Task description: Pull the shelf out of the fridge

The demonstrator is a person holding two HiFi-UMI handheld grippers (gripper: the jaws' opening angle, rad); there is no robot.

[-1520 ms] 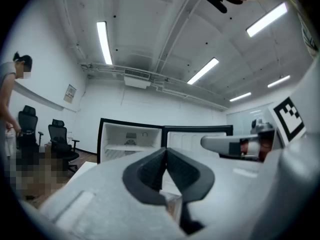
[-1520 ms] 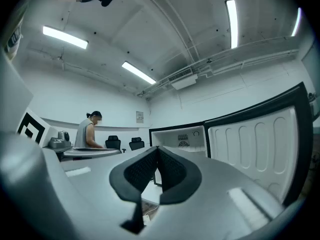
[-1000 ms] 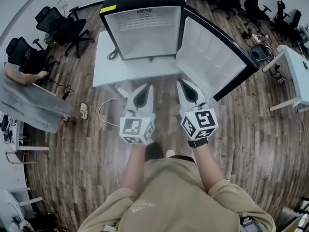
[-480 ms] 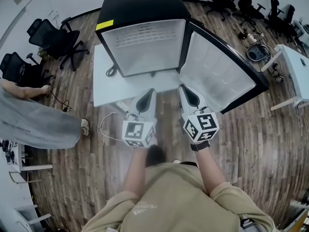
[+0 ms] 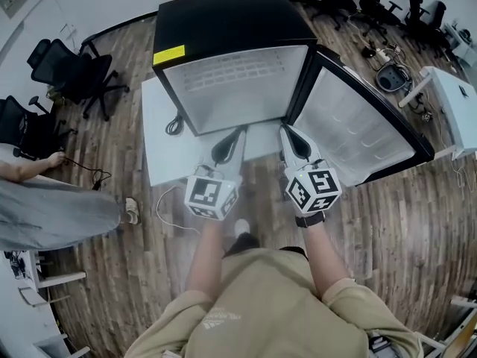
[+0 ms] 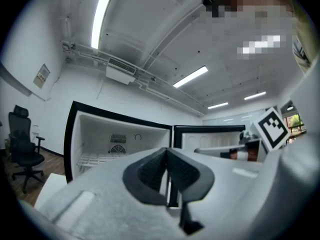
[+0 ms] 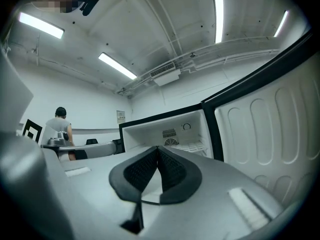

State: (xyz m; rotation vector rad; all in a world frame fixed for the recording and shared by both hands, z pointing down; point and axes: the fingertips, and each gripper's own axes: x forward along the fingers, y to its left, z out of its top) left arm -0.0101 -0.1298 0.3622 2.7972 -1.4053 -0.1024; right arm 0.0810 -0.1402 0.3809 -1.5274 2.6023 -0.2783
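l tongs [image 5: 240, 132], r tongs [image 5: 286, 130] shut; fridge [image 5: 223, 21] open

The fridge [image 5: 231, 88] gapes open ahead; its door [image 5: 358, 129] walls off the right side.

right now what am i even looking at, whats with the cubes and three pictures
No robot here: a person holds a two-jaw gripper in each hand. One picture comes from a head camera looking down; the other two ride on the left gripper and right gripper. The marked cubes are part of them. Ahead, a black fridge stands on a white table, door open, wire shelf inside. Both grippers are shut, holding nothing.
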